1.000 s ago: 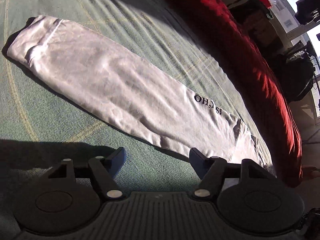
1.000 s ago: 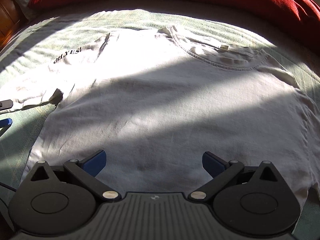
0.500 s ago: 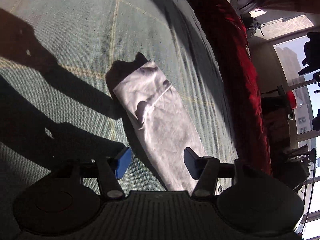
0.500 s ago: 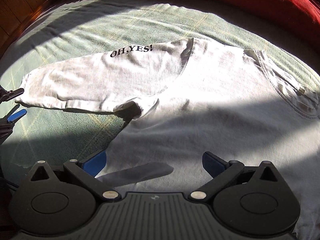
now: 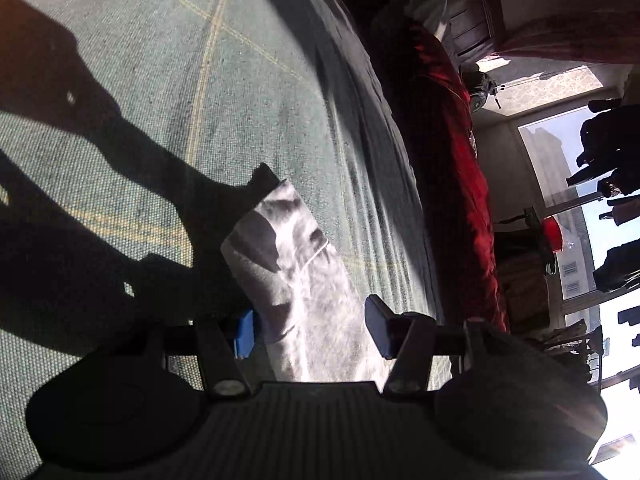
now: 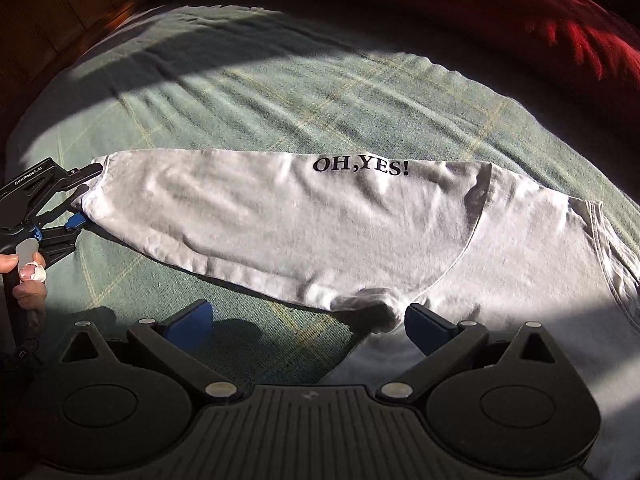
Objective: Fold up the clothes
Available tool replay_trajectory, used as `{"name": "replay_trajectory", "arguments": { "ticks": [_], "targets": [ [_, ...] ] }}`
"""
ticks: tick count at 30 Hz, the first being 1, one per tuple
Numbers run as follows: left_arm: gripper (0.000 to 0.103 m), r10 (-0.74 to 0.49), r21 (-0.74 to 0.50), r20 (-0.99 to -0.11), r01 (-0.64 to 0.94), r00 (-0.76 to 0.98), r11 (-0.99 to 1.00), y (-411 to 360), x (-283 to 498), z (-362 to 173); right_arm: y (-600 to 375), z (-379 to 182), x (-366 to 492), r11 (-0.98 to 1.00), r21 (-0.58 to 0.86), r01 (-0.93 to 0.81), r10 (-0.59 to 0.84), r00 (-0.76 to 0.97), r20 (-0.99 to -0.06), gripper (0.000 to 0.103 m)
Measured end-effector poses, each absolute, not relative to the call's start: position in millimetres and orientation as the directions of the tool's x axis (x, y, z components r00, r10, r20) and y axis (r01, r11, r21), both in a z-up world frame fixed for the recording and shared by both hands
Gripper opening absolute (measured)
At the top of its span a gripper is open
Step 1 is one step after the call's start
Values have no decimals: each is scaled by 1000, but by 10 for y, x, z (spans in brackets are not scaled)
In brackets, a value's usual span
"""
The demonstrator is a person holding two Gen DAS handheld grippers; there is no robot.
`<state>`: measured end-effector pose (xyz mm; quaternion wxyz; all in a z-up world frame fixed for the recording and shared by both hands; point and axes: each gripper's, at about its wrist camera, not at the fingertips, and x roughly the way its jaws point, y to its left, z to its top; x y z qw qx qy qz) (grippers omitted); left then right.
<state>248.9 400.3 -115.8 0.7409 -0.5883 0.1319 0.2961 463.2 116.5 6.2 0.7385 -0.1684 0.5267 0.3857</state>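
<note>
Right wrist view: a white cotton long-sleeved shirt (image 6: 400,240) printed "OH,YES!" lies flat on the bed's green woven cover with thin yellow lines (image 6: 280,92), one sleeve stretched toward the left edge of the frame. The right tongs (image 6: 308,320) gape wide above the armpit fold at lower centre, gripping nothing. At far left the left tongs (image 6: 82,196) straddle the sleeve cuff (image 6: 94,188); their jaws have just been closing, cuff between them, though the pads do not visibly press it. A hand (image 6: 24,276) holds their handle. A rumpled red blanket (image 6: 540,20) lines the top right, dark wooden boards (image 6: 60,12) the upper left. Left wrist view shows the sunlit cuff (image 5: 280,248) between the tongs (image 5: 308,326), hard shadows crossing the cover at left.
</note>
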Motion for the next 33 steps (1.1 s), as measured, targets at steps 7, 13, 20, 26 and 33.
{"name": "replay_trajectory", "arguments": {
  "ticks": [7,13,20,26,33],
  "targets": [
    [52,259,-771,-548,-600,796,214,3885,2517,-1135,1279,55,4574,637,173,-751,401,132,-906,103],
    [51,305,-772,-520,-592,798,231,4066,2649,-1167,1332,46,4589,645,184,-742,408,130,-904,103],
    [20,316,-709,-581,-657,750,256,3988,2609,-1120,1327,27,4582,657,194,-729,410,130,-903,103],
    [13,325,-666,-639,-713,697,220,3977,2649,-1031,1282,24,4600,673,184,-717,402,145,-904,103],
    [13,337,-629,-657,-736,675,248,3932,2747,-841,1125,34,4609,685,204,-699,434,167,-885,103]
  ]
}}
